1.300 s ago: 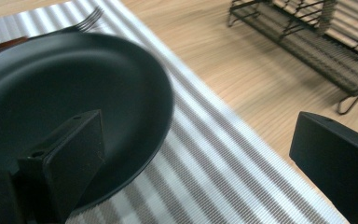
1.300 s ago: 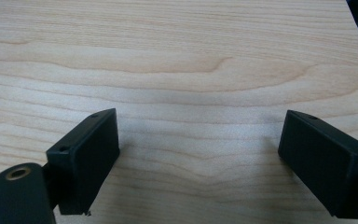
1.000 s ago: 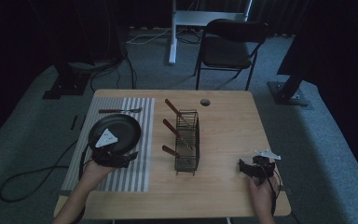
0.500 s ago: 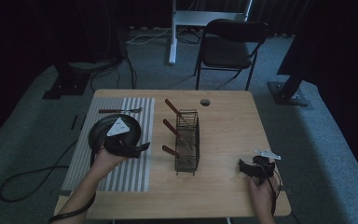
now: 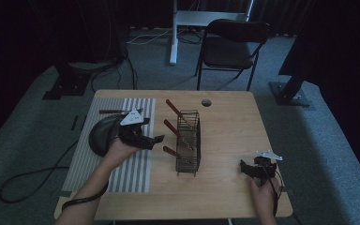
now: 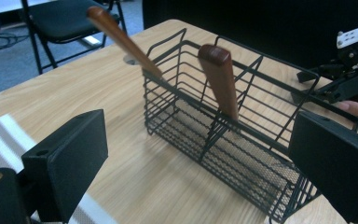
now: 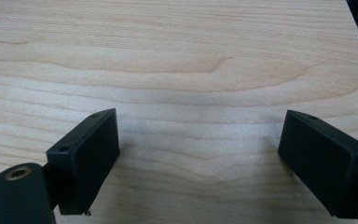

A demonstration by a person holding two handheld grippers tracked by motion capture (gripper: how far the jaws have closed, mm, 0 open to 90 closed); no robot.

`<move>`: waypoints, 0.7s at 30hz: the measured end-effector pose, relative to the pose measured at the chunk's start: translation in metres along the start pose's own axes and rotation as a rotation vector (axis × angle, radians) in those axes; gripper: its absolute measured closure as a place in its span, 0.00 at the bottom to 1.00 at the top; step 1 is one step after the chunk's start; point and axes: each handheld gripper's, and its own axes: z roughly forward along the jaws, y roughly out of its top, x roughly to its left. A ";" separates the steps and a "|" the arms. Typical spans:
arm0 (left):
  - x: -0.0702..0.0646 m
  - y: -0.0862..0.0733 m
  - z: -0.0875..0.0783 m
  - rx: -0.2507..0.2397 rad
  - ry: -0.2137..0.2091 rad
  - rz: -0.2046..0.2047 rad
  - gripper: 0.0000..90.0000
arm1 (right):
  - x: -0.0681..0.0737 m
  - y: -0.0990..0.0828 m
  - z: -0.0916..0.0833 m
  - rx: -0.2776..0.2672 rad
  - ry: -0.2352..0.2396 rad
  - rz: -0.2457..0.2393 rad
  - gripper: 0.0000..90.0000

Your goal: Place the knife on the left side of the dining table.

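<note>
Since the earlier frames your left gripper (image 5: 155, 138) has swung off the dark pan (image 5: 102, 136) and moved right, so it now sits over the striped mat (image 5: 122, 173) left of centre in the high view, aimed at the wire basket (image 5: 188, 140). Your right gripper (image 5: 244, 168) hasn't budged; it's parked low and right in the frame on the bare table (image 5: 234, 122).

In the left gripper view the jaws are spread wide with nothing between them, and the basket (image 6: 223, 135) fills the middle of the frame just beyond them. Two wooden handles lean out of it: one handle (image 6: 121, 39) points toward the upper left, the other handle (image 6: 220, 79) stands near a wire divider in the centre. The high view shows a third handle (image 5: 171, 151) sticking out lower down on the basket's left side. What's on the ends of them is hidden in the mesh, so I can't tell what kind of tools they are.

In the right gripper view the jaws are wide apart too, empty, hovering over plain wood (image 7: 182, 70).

Another utensil (image 5: 114, 111) lies at the top edge of the mat, above the pan.
</note>
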 end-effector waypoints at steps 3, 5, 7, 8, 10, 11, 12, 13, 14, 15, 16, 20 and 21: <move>0.000 0.003 0.005 -0.009 -0.020 0.004 0.08 | 0.000 0.000 0.000 0.001 0.000 0.002 0.13; 0.001 0.005 0.008 -0.021 -0.032 0.005 0.08 | 0.000 0.000 0.000 0.001 0.000 0.001 0.13; 0.002 0.005 0.010 -0.040 -0.047 0.001 0.16 | 0.000 0.000 0.000 0.001 0.000 0.001 0.13; 0.002 0.006 0.011 -0.049 -0.063 -0.003 0.17 | 0.000 0.000 0.000 0.001 0.000 0.001 0.13; 0.002 0.005 0.012 -0.060 -0.072 0.001 0.23 | 0.000 0.000 0.000 0.001 0.000 0.001 0.13; 0.003 0.006 0.014 -0.068 -0.081 0.001 0.23 | 0.000 0.000 0.000 0.001 0.000 0.001 0.13; 0.004 0.006 0.014 -0.076 -0.093 -0.001 0.31 | 0.000 0.000 0.000 0.001 0.000 0.001 0.13; 0.004 0.005 0.014 -0.085 -0.103 0.001 0.35 | 0.000 0.000 0.000 0.001 0.000 0.000 0.13; 0.005 0.006 0.015 -0.091 -0.107 0.000 0.39 | 0.000 0.000 0.000 0.001 0.000 0.001 0.13; 0.005 0.006 0.016 -0.101 -0.116 -0.007 0.45 | 0.000 0.000 0.000 0.001 0.000 0.001 0.13; 0.005 0.006 0.016 -0.101 -0.116 -0.007 0.48 | 0.000 0.000 0.000 0.001 0.000 0.001 0.13; 0.009 0.005 0.021 -0.113 -0.146 -0.030 0.54 | 0.000 0.000 0.000 0.001 0.000 0.001 0.13; 0.009 0.005 0.021 -0.113 -0.146 -0.030 0.55 | 0.000 0.000 0.000 0.001 0.000 0.001 0.13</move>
